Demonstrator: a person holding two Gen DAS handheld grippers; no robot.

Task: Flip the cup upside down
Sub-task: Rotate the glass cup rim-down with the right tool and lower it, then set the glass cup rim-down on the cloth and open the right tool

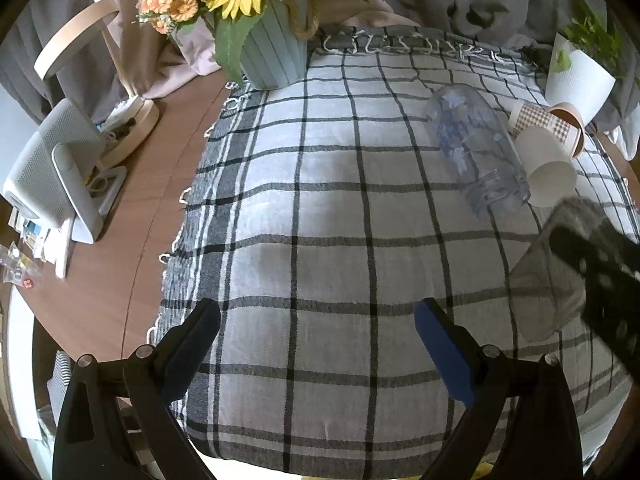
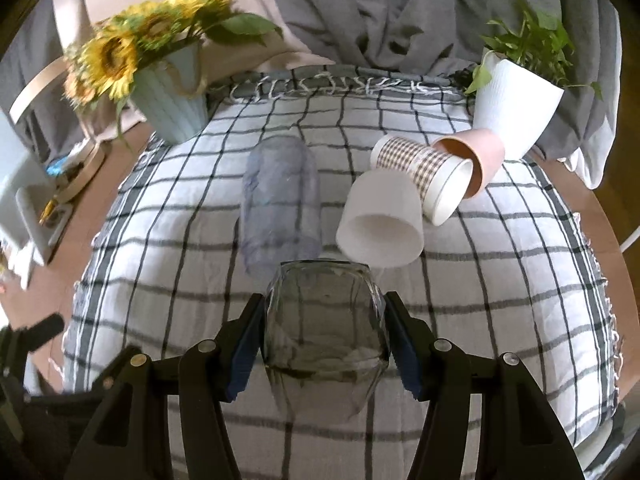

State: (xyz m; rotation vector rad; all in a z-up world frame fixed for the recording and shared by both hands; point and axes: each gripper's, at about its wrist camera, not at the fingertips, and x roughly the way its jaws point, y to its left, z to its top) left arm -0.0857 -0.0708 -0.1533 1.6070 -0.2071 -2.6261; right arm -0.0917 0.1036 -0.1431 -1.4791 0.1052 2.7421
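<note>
My right gripper (image 2: 324,320) is shut on a smoky clear glass cup (image 2: 324,328), gripping its sides and holding it above the checked cloth (image 2: 160,248). The same cup (image 1: 548,276) shows blurred at the right of the left wrist view, held by the right gripper (image 1: 600,272). My left gripper (image 1: 318,324) is open and empty over the cloth's near middle. A clear bluish glass (image 2: 280,200) lies on its side just beyond the held cup.
A white paper cup (image 2: 380,216), a checked paper cup (image 2: 424,176) and a pink cup (image 2: 476,160) lie on their sides at the right. A sunflower pot (image 2: 172,108) stands back left, a white plant pot (image 2: 516,100) back right. A speaker (image 1: 52,176) stands left on the wood table.
</note>
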